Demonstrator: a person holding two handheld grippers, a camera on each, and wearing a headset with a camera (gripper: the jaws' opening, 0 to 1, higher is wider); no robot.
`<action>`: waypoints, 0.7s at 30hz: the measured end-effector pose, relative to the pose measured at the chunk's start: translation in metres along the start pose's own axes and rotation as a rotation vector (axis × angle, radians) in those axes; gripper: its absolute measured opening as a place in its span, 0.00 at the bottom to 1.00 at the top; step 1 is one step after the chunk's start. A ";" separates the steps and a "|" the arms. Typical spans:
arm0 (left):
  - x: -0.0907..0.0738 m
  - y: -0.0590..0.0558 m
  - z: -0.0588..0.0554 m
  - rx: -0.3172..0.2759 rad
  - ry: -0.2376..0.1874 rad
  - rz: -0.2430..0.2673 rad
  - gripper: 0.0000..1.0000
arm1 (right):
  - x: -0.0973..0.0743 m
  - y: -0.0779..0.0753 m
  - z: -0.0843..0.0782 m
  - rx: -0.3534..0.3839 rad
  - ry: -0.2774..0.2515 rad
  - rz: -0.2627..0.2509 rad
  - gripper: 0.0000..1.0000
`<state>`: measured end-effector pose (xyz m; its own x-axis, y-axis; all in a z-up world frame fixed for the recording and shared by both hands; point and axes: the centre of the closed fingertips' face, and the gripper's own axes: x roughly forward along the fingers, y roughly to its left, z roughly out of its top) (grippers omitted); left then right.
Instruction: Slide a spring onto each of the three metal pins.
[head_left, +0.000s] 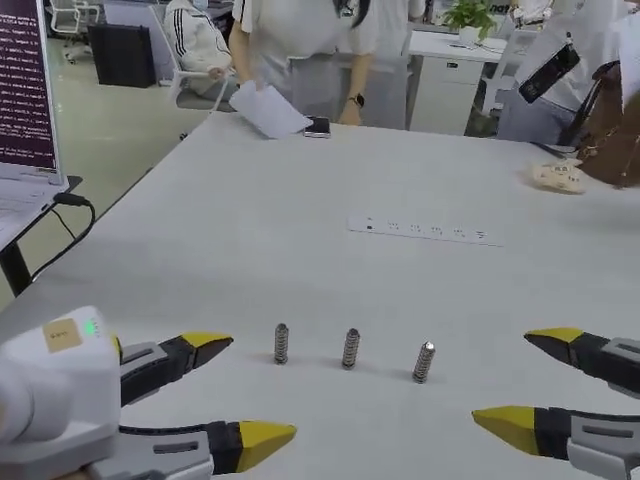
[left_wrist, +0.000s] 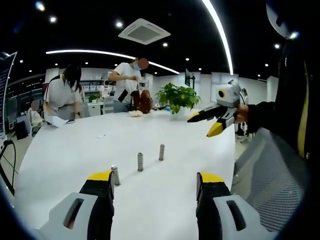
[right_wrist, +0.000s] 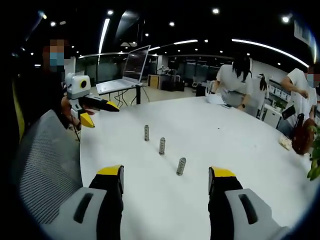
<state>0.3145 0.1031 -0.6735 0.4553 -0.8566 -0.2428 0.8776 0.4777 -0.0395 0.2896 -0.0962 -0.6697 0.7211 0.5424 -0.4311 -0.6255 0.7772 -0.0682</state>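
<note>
Three upright metal pins stand in a row on the white table (head_left: 250, 230), each with a coiled spring around it: the left pin (head_left: 281, 343), the middle pin (head_left: 350, 348) and the right pin (head_left: 424, 361), whose shiny tip pokes above its spring. My left gripper (head_left: 245, 390) is open at the lower left, just short of the left pin. My right gripper (head_left: 515, 378) is open at the lower right, clear of the right pin. In the left gripper view my left gripper (left_wrist: 155, 177) holds nothing, with the nearest pin (left_wrist: 115, 175) beside its left jaw. In the right gripper view my right gripper (right_wrist: 166, 172) holds nothing; the nearest pin (right_wrist: 181, 166) stands ahead.
A white power strip (head_left: 422, 230) lies further back on the table. A laptop (head_left: 25, 100) sits on a stand at the left. Paper (head_left: 268, 110), a phone (head_left: 317, 127) and a brown bag (head_left: 610, 130) are at the far edge, where people stand. A mesh chair (left_wrist: 270, 175) is near me.
</note>
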 end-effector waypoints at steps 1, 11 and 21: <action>0.000 0.000 0.000 -0.001 0.000 0.000 0.63 | -0.001 0.000 -0.001 0.005 0.002 -0.005 0.68; -0.001 -0.002 -0.002 0.011 0.015 0.003 0.66 | -0.006 -0.004 -0.006 0.044 -0.029 -0.048 0.74; -0.008 -0.001 -0.017 -0.004 0.039 0.018 0.69 | 0.003 0.000 -0.013 0.051 -0.049 -0.058 0.82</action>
<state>0.3079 0.1127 -0.6881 0.4650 -0.8396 -0.2808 0.8686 0.4940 -0.0383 0.2881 -0.0991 -0.6829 0.7700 0.5105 -0.3827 -0.5674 0.8222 -0.0449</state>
